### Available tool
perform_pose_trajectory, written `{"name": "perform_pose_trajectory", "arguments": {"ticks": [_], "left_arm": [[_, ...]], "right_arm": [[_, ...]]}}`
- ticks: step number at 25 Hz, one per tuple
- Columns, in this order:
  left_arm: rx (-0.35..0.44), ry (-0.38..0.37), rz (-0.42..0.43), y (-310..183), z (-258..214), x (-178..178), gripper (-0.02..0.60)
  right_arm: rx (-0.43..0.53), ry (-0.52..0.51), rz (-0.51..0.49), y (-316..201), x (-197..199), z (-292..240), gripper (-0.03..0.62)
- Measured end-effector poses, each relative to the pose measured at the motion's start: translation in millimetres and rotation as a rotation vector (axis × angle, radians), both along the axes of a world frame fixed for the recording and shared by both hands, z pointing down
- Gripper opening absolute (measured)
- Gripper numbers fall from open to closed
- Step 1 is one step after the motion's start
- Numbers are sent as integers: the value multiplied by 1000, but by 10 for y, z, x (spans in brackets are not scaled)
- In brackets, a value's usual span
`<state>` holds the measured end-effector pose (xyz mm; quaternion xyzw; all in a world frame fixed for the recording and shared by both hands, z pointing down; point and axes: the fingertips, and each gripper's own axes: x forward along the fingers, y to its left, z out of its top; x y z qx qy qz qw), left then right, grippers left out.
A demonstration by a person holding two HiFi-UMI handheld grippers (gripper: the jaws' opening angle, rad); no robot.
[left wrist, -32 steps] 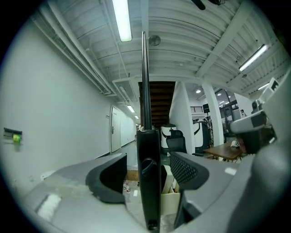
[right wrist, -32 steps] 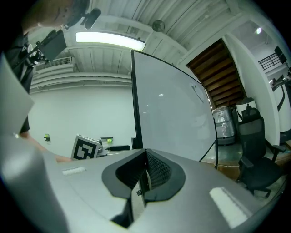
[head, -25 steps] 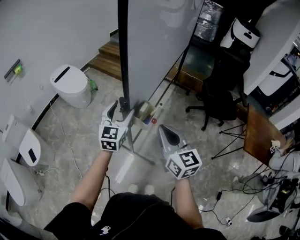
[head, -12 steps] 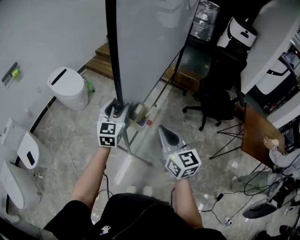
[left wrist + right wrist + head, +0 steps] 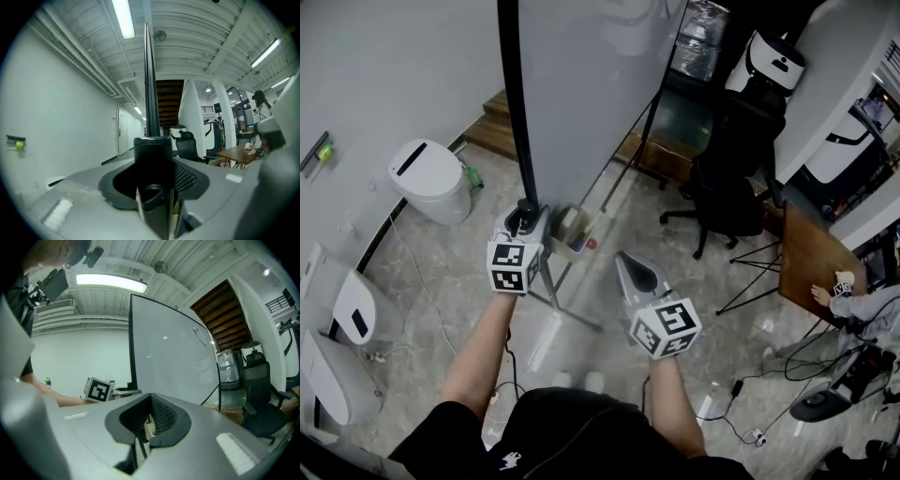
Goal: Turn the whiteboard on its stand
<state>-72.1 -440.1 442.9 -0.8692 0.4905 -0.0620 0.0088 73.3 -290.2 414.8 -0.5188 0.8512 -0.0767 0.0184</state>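
Along the left wall stand white floor units (image 5: 342,305), and a small green tag (image 5: 322,150) sits on the wall above them, too small to read. Further in is a rounded white bin (image 5: 427,178) with a green bottle (image 5: 472,176) beside it, and behind them a low wooden step (image 5: 502,112).

The left gripper (image 5: 525,217) is at the foot of the black upright (image 5: 511,94) that runs along the left edge of the whiteboard (image 5: 591,84). Its jaws have just been closing, and the upright stands between them, filling the gap with the pads against its sides. The whiteboard rises from there towards the top of the head view, its face blank. A small tray (image 5: 572,230) holding a few small items hangs at its lower edge, just right of the left gripper.

The right gripper (image 5: 628,262) hangs free below the tray, apart from the board, jaws together with nothing in them.

To the right, a black office chair (image 5: 722,202) stands close behind the board's far leg, then a wooden table (image 5: 811,267) with a person's hand (image 5: 825,295) resting at its edge. Cables (image 5: 741,412) trail over the marble floor (image 5: 441,281).

The only clear print is the black-and-white square markers on the gripper cubes (image 5: 514,267). A white logo on the wearer's black shirt (image 5: 511,459) is too small to read.
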Motion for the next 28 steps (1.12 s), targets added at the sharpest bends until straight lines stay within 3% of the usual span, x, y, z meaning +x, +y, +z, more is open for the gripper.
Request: {"name": "perform_pose_trajectory", "arguments": {"ticks": [28], "left_arm": [[-40,16,-6,98,-3,-80,183]], "right_arm": [[-2,8,45,249,159,-49,8]]}}
